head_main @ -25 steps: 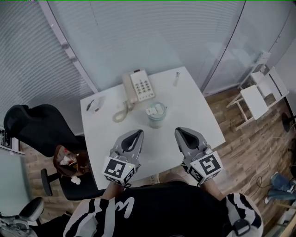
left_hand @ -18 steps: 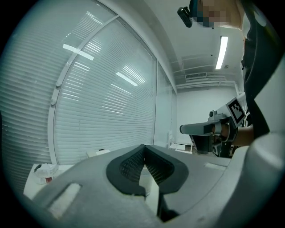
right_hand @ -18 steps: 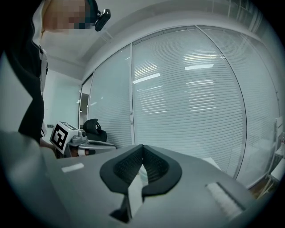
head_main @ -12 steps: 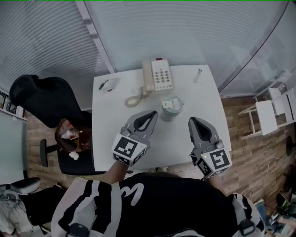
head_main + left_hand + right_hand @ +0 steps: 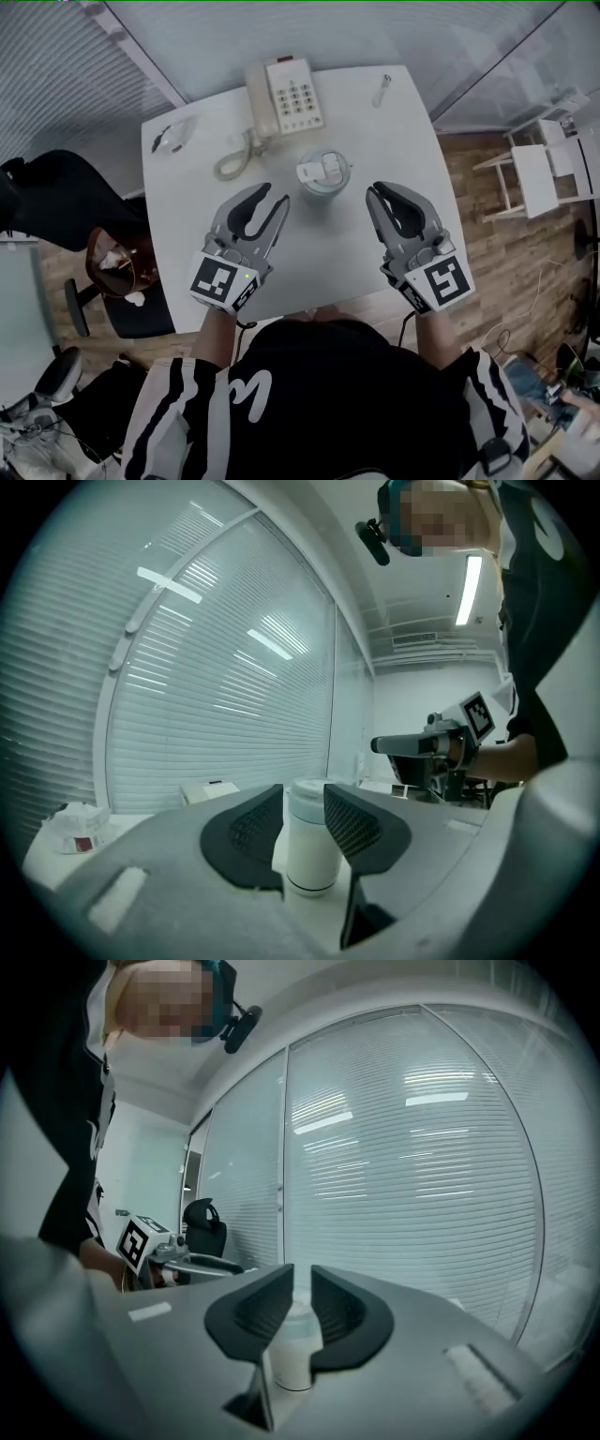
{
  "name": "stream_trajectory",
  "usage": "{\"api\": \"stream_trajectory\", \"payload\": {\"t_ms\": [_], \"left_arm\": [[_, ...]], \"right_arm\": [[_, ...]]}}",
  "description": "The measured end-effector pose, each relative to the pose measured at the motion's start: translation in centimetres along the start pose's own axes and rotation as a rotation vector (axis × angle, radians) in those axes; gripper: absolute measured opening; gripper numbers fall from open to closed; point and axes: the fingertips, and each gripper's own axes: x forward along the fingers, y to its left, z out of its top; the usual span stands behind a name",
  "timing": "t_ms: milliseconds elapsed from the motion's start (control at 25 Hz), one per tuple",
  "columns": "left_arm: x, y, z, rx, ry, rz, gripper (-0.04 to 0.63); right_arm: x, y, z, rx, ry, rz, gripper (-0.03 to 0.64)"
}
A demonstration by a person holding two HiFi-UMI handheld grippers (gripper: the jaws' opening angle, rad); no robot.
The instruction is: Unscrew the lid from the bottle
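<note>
Clearly nothing's begun: lid (image 5: 320,168) on the bottle (image 5: 322,183), left hand-held gripper (image 5: 269,195) at its 8 o'clock, jaws just opening slightly, right hand-held gripper (image 5: 377,192) at 4 o'clock closed, both empty.

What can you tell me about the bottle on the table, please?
The bottle stands upright on the white table, just in front of the telephone and near its coiled cord. It is short and round, with a matt off-white body that looks like plastic and a thin dark line near the base. Its pale greenish lid is on, with a white flip piece across the top. Only the table touches it.
</note>
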Motion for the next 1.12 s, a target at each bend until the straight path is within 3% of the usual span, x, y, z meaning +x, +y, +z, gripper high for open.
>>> {"api": "stream_trajectory", "payload": {"t_ms": [80,240,360,720,1120], "left_arm": [[0.0,-1.0,-1.1,-0.001,0.019,-0.054,0.167],[0.9,-1.6,-3.2,-0.011,0.048,-0.139,0.263],[1.8,-1.6,-4.4,0.0,0.058,-0.185,0.317],[4.2,-1.6,-7.4,0.015,0.088,-0.24,0.44],[7.0,-1.8,-10.7,-0.003,0.137,-0.281,0.465]], "right_arm": [[0.0,0.6,-0.3,0.015,0.021,0.034,0.144],[1.1,1.2,-1.2,0.024,0.04,0.143,0.316],[2.0,1.2,-1.8,0.012,0.037,0.221,0.391],[4.9,1.5,-4.1,-0.034,0.046,0.347,0.451],[7.2,2.9,-5.9,-0.067,0.06,0.474,0.483]]}}
